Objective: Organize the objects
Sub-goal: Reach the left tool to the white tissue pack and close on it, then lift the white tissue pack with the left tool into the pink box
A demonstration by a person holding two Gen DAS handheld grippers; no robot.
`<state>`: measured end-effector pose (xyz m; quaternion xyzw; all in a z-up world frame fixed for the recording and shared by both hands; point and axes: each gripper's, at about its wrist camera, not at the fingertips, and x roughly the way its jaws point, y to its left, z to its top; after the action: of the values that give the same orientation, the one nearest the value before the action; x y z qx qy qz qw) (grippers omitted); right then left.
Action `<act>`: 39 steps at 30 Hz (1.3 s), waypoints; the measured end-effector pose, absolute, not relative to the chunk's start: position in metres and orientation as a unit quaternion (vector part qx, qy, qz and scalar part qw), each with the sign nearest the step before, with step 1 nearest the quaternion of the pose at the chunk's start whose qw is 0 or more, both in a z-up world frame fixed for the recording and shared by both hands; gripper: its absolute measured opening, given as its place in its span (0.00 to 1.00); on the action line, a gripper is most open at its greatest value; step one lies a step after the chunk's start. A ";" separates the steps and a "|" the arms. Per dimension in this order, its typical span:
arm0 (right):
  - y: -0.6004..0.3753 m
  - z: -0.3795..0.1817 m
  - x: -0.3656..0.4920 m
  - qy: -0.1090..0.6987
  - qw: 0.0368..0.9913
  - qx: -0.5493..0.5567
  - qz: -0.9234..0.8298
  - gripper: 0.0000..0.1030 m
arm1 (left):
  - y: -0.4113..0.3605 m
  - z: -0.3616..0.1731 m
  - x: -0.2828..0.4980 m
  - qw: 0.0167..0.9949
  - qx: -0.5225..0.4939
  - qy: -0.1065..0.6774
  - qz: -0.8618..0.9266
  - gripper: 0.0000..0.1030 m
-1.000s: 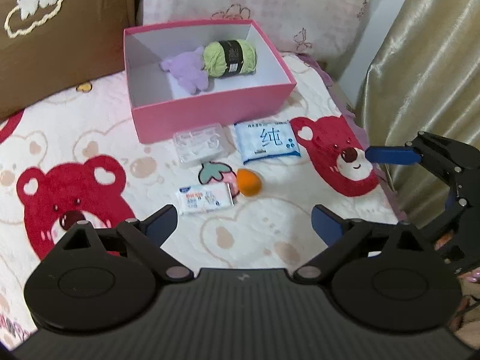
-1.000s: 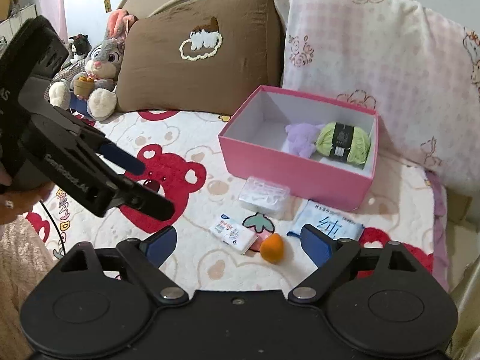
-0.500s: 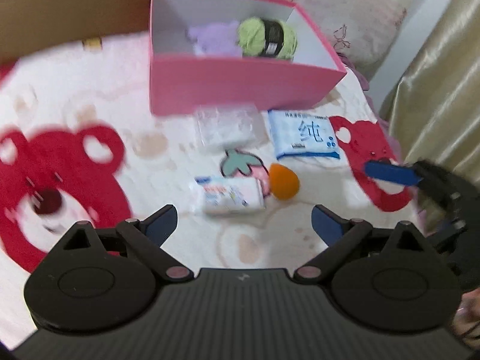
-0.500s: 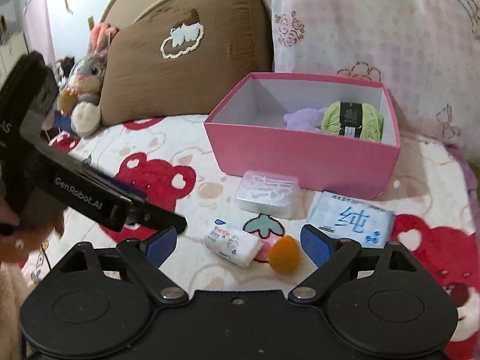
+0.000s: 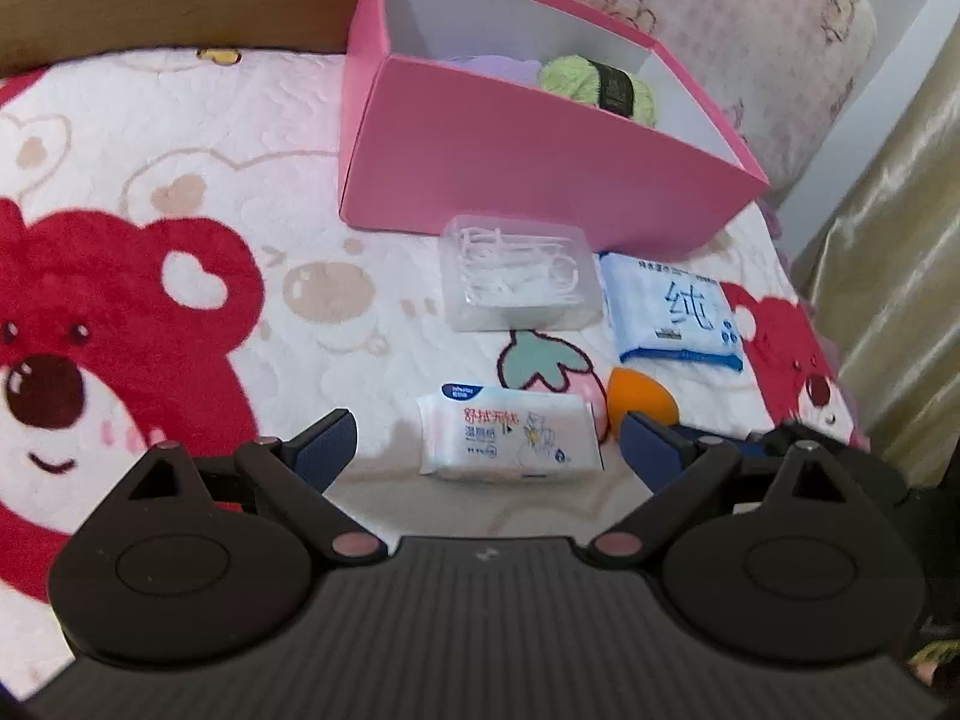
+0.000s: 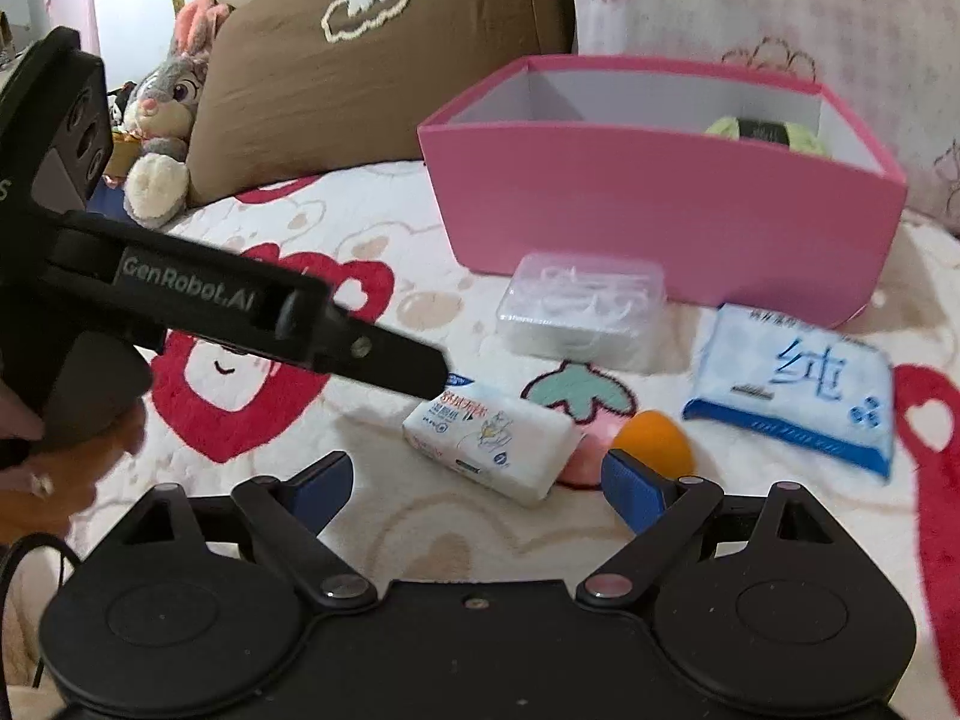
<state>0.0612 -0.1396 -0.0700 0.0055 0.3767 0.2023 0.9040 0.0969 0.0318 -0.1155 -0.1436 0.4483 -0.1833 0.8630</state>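
Down low now over the bear-print blanket (image 5: pixel 150 192), left gripper (image 5: pixel 486 438) with jaws spread wide, nothing between the blue pads (image 5: pixel 324 438). Small white wipes pack (image 5: pixel 510 438) lying flat right ahead of those jaws, well in front of the pink box (image 5: pixel 540 174). Orange sponge (image 5: pixel 642 399) just beside the pack's right end, touching or nearly touching the right pad. Clear plastic case (image 5: pixel 516 276) of white picks close against the pink box's front wall, blue-and-white tissue pack (image 5: pixel 672 318) just to the right of that case, also near the front wall. Inside the pink box, green yarn ball (image 5: pixel 600 84) toward the right end, something lilac (image 5: pixel 492 66) beside it, mostly hidden by the wall.

Over on the other side, right gripper (image 6: pixel 474 480) also wide open and empty, facing the same wipes pack from in front of the pink box, orange sponge just by its right pad. Left gripper's black body reaching in from the left, tip over the pack's near corner. Brown pillow (image 6: pixel 360 60) behind and left of the pink box, grey rabbit plush (image 6: pixel 162 120) further left.
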 end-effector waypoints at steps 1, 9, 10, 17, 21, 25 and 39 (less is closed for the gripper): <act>-0.138 -0.074 0.063 0.379 0.903 0.006 0.201 0.90 | 0.033 -0.119 0.100 0.860 -0.151 0.451 -0.185 0.92; -0.123 -0.094 0.076 0.398 0.897 -0.014 0.192 0.90 | 0.030 -0.145 0.112 0.860 -0.145 0.454 -0.183 0.91; -0.122 -0.097 0.078 0.401 0.896 -0.014 0.189 0.90 | 0.029 -0.149 0.113 0.857 -0.146 0.458 -0.184 0.86; -0.119 -0.105 0.081 0.398 0.899 -0.008 0.180 0.82 | 0.030 -0.155 0.114 0.849 -0.164 0.461 -0.198 0.35; -0.112 -0.102 0.080 0.390 0.908 -0.044 0.148 0.65 | 0.021 -0.152 0.109 0.852 -0.143 0.460 -0.204 0.34; -0.117 -0.091 0.074 0.382 0.912 -0.042 0.146 0.64 | 0.022 -0.141 0.104 0.851 -0.150 0.458 -0.207 0.34; -0.118 -0.033 0.044 0.346 0.924 -0.078 0.143 0.65 | 0.020 -0.079 0.073 0.859 -0.141 0.432 -0.236 0.34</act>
<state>0.0435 -0.1183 -0.0332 -0.0777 0.3455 0.1434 0.9241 0.0731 0.0199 -0.0792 -0.1407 0.4318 -0.2360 0.8591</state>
